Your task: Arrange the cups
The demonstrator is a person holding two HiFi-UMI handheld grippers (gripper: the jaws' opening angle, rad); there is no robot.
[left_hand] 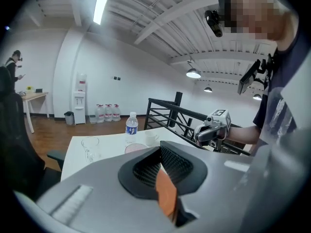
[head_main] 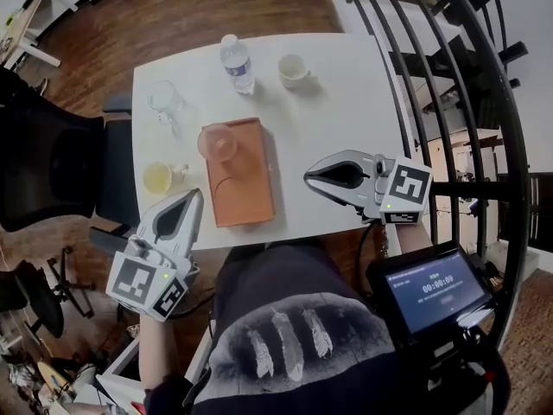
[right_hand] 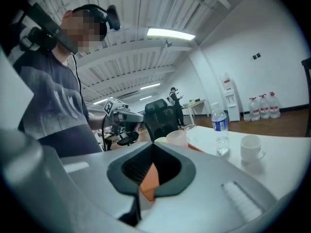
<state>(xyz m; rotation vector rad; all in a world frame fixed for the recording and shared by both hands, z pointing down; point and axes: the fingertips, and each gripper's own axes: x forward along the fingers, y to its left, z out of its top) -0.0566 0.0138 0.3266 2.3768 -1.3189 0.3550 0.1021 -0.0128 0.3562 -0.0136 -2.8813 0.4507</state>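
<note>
A pink cup point(head_main: 218, 142) stands at the far end of an orange tray point(head_main: 246, 188) in the middle of the white table point(head_main: 346, 119). Left of the tray sits a yellow cup point(head_main: 158, 177), and behind that a clear glass mug point(head_main: 164, 102). A white cup point(head_main: 292, 70) stands at the far side next to a water bottle point(head_main: 236, 63). My left gripper point(head_main: 197, 195) hovers at the table's near left edge, shut and empty. My right gripper point(head_main: 308, 177) is to the right of the tray, shut with nothing in it. In the right gripper view the pink cup point(right_hand: 177, 138) and white cup point(right_hand: 251, 148) show beyond the shut jaws.
A black stair railing point(head_main: 449, 85) runs along the table's right side. A black office chair point(head_main: 52, 175) stands at the left. A small screen point(head_main: 432, 288) hangs near my right side. Bare tabletop lies right of the tray.
</note>
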